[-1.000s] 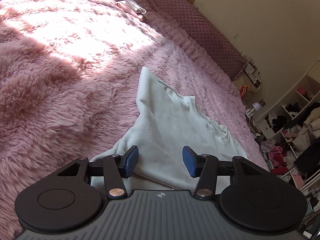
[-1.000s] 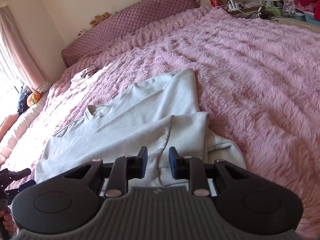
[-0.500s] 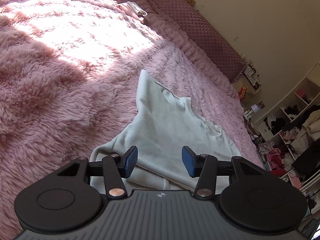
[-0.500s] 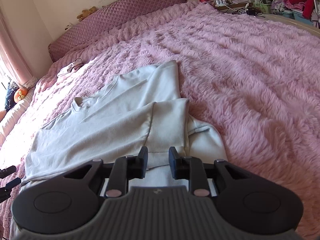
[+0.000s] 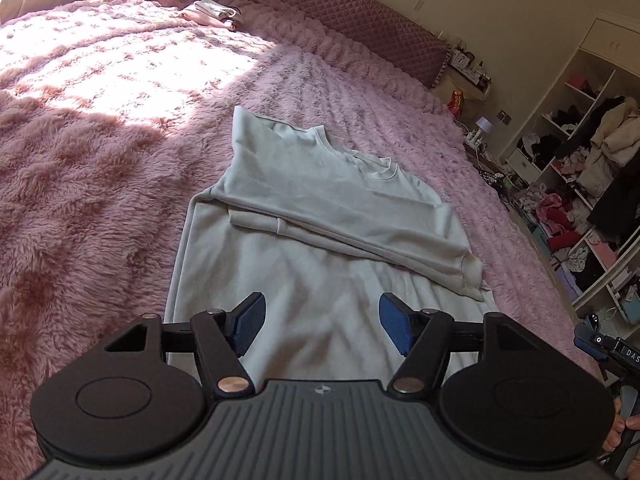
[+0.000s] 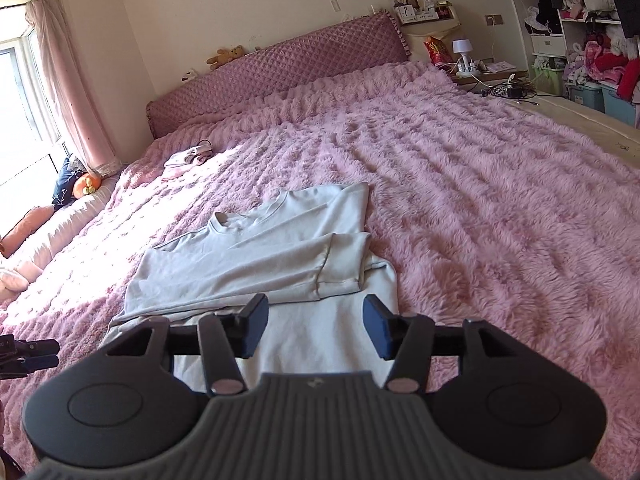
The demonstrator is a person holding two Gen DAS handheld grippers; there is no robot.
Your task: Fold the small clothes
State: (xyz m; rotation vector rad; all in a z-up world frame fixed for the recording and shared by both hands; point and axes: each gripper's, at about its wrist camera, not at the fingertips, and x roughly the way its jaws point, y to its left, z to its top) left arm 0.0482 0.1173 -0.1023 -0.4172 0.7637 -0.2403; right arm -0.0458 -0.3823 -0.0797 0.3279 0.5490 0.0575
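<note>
Sweatshirt [image 5: 320, 216], pale grey, lies flat on the fluffy pink bed [image 6: 500, 208] with both sleeves folded across its chest; the left gripper [image 5: 320, 322] and right gripper [image 6: 315, 327] hover above its hem, jaws opening with nothing between them. Best next would be pinching the hem corners evenly and carrying them to the collar. Only a small pink garment [image 6: 186, 158] lies near the headboard [image 6: 280, 76], well apart and not in the way.
</note>
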